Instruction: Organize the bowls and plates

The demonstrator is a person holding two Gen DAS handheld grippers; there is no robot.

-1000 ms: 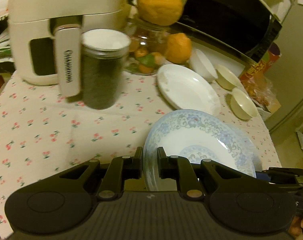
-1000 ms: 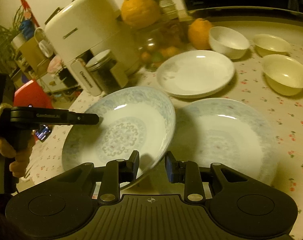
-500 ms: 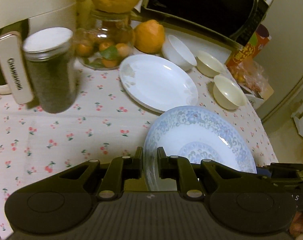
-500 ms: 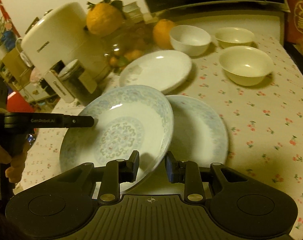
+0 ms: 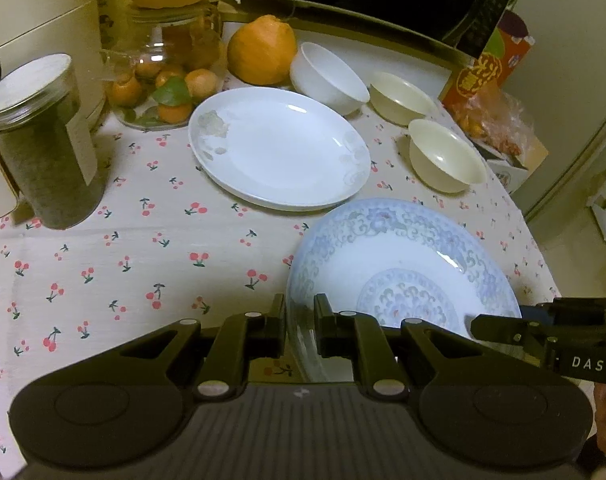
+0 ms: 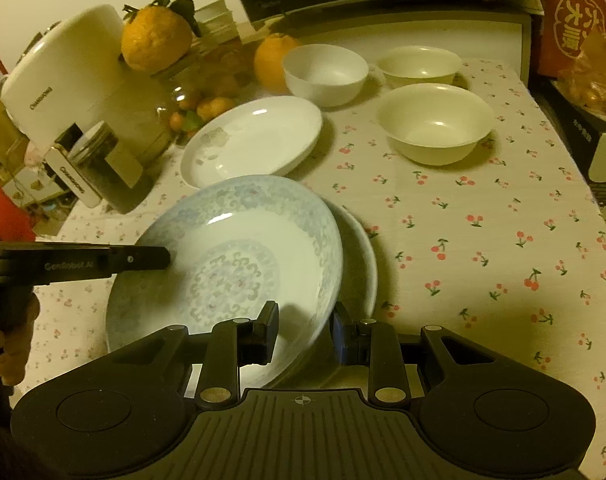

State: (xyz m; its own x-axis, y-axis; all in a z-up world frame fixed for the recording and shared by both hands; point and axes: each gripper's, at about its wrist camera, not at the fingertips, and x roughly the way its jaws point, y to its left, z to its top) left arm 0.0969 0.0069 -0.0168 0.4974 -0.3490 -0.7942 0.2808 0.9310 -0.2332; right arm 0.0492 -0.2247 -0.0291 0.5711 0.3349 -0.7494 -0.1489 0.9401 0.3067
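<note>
So right now I've got the blue plate (image 6: 239,256) pinched by both sides: the left hand-held gripper (image 5: 299,330) is clamped on its rim, and the right hand-held gripper (image 6: 305,330) straddles the near edge with its fingers fairly narrow, though I honestly can't tell if they're actually biting or just sitting around the rim. The blue plate is tilted and mostly over a second plate (image 6: 363,256) lying flat on the counter (image 6: 483,248), peeking out just to its right. My read is that this is the stacking step, one patterned plate going onto its twin.

Beyond the blue plate sits the white plate (image 6: 255,144), and further back from that are the white bowl (image 6: 325,74) and two cream bowls, one nearer (image 6: 435,124) and one behind (image 6: 421,66).

Next move, I reckon: level the blue plate, centre it over the one below, lower gently, then let go both sides. Bowls probably get nested after
</note>
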